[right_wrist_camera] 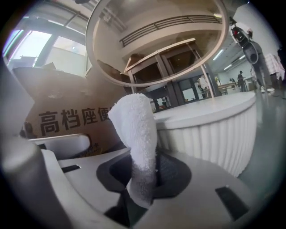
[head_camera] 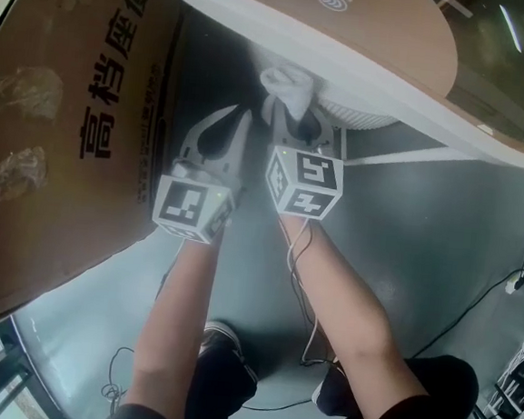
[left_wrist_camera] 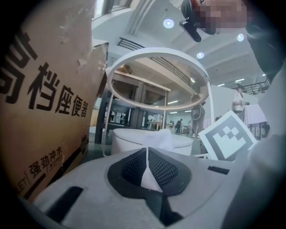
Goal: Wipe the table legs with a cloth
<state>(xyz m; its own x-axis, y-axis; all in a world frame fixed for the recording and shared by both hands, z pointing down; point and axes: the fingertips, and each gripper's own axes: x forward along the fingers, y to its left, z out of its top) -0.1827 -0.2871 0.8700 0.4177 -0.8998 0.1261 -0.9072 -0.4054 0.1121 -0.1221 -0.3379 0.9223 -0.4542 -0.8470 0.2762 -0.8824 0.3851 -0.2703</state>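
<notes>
The fingers of the right gripper (right_wrist_camera: 143, 167) are seen clamped on a white cloth (right_wrist_camera: 134, 125), which stands upright out of them and folds over at its top. The fingers of the left gripper (left_wrist_camera: 147, 150) are pressed together at their tips, with nothing gripped between them. The two grippers are held side by side, low beneath the white rim of a round glass-topped table (head_camera: 391, 89), the left one just beside the right. The cloth is held close to a ribbed white round base (right_wrist_camera: 214, 134) under the table; contact between them cannot be made out. A slim white table leg (left_wrist_camera: 104, 125) is seen beyond the left gripper. A large cardboard box (head_camera: 60, 122) printed with Chinese characters is stood to the left, on a grey floor (head_camera: 422, 255).
</notes>
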